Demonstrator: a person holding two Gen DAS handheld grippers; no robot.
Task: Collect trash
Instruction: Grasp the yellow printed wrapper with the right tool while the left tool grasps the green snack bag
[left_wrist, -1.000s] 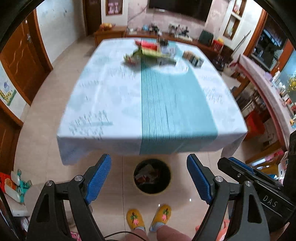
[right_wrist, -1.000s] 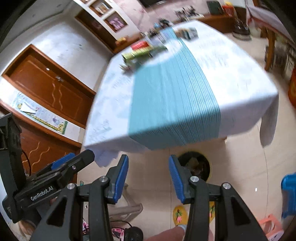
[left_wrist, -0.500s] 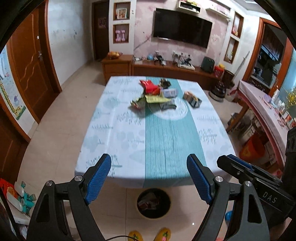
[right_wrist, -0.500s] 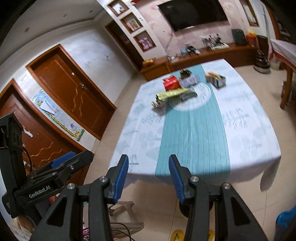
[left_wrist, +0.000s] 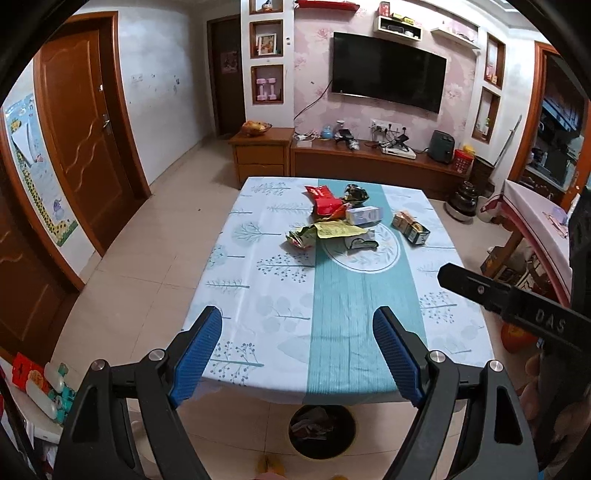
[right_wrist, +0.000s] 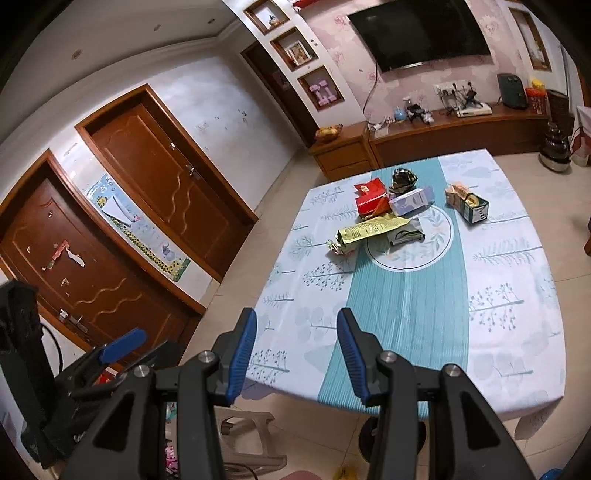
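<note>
Left wrist view gives us the layout at a glance: our left gripper (left_wrist: 297, 347) hangs above the near edge of the table (left_wrist: 258, 317) with its blue pads spread wide and nothing between them. We hold it back here, we judge, because the trash sits at the far half of the cloth and we need the whole spread in sight before choosing a piece.

The trash is bunched around the round print on the teal stripe: a yellow-green wrapper (left_wrist: 334, 232) lies flat across a crumpled green packet (left_wrist: 301, 237), a red packet (left_wrist: 323, 199) sits behind them, a pale box (left_wrist: 364, 215) beside it, a dark crumpled wrapper (left_wrist: 355, 194) farther back, and a small carton (left_wrist: 410, 227) stands apart to the right. The pieces overlap, so a pinch on the top wrapper will likely be the easiest start.

The bin (left_wrist: 321, 430) stands on the floor just under the table's near edge (already holding some scraps), placed so that we can drop things straight down without walking.

From the right wrist view, our right gripper (right_wrist: 295, 350) also hovers over the near edge, its pads parted about halfway and empty. A narrower gap suits thin wrappers, we think.
</note>
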